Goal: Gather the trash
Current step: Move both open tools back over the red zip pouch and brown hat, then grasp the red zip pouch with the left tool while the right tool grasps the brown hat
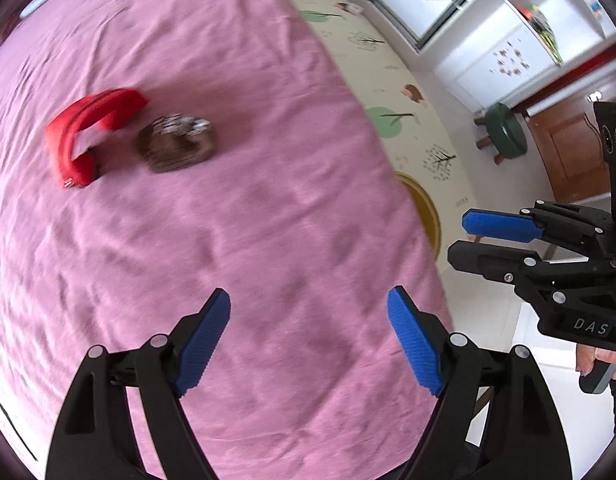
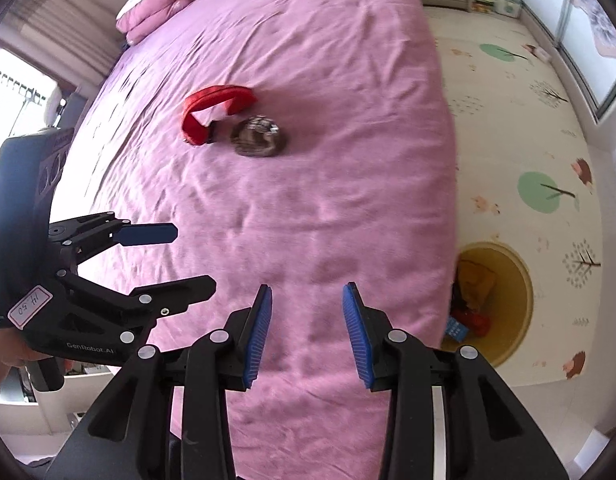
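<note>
Bedsheet (image 1: 267, 160) fills most of my left wrist view, pink and creased, and my left gripper (image 1: 308, 340) hangs over it with its blue pads spread wide and nothing between them. Further up the bed I see a red pouch (image 1: 91, 132) lying curled open, and just beside it, to its right, a crumpled brownish wrapper (image 1: 175, 146) with a shiny top; both are blurred, so I cannot tell whether they touch. At the right edge my right gripper (image 1: 464, 240) shows sideways above the floor, its jaws a little apart and empty, with a hand (image 1: 604, 360) on its handle. From my right wrist view, the right gripper (image 2: 308, 336) stands partly open over the sheet (image 2: 328, 200), holding nothing. The pouch (image 2: 215, 112) and the wrapper (image 2: 259, 142) lie well ahead near the middle of the bed. My left gripper (image 2: 191, 256) reaches in from the left, jaws apart. Beside the bed on the patterned mat (image 2: 528, 140) stands a yellow bin (image 2: 520, 300) with some scraps inside.
</note>
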A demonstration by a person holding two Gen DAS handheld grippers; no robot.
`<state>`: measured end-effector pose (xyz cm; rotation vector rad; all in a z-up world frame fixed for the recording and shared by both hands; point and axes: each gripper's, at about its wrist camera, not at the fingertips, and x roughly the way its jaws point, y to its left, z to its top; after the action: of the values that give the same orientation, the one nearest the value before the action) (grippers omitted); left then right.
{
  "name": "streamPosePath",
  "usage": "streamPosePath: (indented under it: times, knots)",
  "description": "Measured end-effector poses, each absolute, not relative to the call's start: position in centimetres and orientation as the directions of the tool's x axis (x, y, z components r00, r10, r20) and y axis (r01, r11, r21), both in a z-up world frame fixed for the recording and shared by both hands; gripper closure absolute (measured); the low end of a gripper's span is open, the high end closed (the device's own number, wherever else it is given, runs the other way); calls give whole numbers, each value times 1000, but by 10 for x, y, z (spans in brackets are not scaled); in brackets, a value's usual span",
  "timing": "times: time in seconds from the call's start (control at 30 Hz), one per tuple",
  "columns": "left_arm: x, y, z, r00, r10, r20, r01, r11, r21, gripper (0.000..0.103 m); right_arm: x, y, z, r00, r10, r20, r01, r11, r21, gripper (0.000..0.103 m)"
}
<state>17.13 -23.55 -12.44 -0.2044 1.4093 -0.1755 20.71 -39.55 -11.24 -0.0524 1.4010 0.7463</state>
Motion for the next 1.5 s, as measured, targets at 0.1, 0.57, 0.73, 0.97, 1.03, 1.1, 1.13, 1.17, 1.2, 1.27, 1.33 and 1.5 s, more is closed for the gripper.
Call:
streamPosePath:
  times: [0.1,0.57,0.73,0.97,1.03,1.1,1.13,1.17,1.2,1.27,1.33,1.5]
  knots:
    - [169,-210,-128,156,-231,-960,-33,970,-239,23,210,-372,-116,-33,435,-900,-521,761,387,67]
    - [214,-110,-156,152,-174,-973,-135,972,-195,23,268,-275,-141,-96,422,-902,-573,718,396,66]
    - [240,-79,-171,156,-145,-977,-168,971,-171,23,293,-250,-157,-113,407,-906,-582,712,392,61]
    - [271,-45,-189,151,-117,-982,-197,969,-146,23,320,-226,-185,-140,375,-916,-593,709,381,57]
    - [278,-38,-194,147,-115,-982,-199,970,-143,23,326,-221,-194,-145,360,-921,-591,715,373,55]
    - [284,-31,-199,143,-110,-984,-196,971,-137,23,331,-216,-201,-150,353,-923,-588,719,371,55]
    - [287,-28,-202,141,-110,-984,-195,971,-136,23,334,-215,-204,-155,353,-923,-588,718,373,55]
    - [290,-25,-204,139,-112,-984,-194,971,-137,23,336,-213,-207,-160,350,-923,-590,716,374,55]
    - [292,-24,-206,137,-109,-985,-193,972,-135,23,337,-211,-209,-163,347,-923,-592,714,373,55]
    - [296,-22,-209,135,-113,-984,-186,973,-137,23,338,-205,-214,-170,338,-926,-599,710,369,55]
    - [302,-20,-213,135,-110,-985,-181,974,-134,23,339,-201,-219,-176,328,-928,-606,707,364,55]
    - [313,-19,-224,135,-117,-984,-178,974,-140,28,336,-189,-226,-176,308,-935,-621,702,349,55]
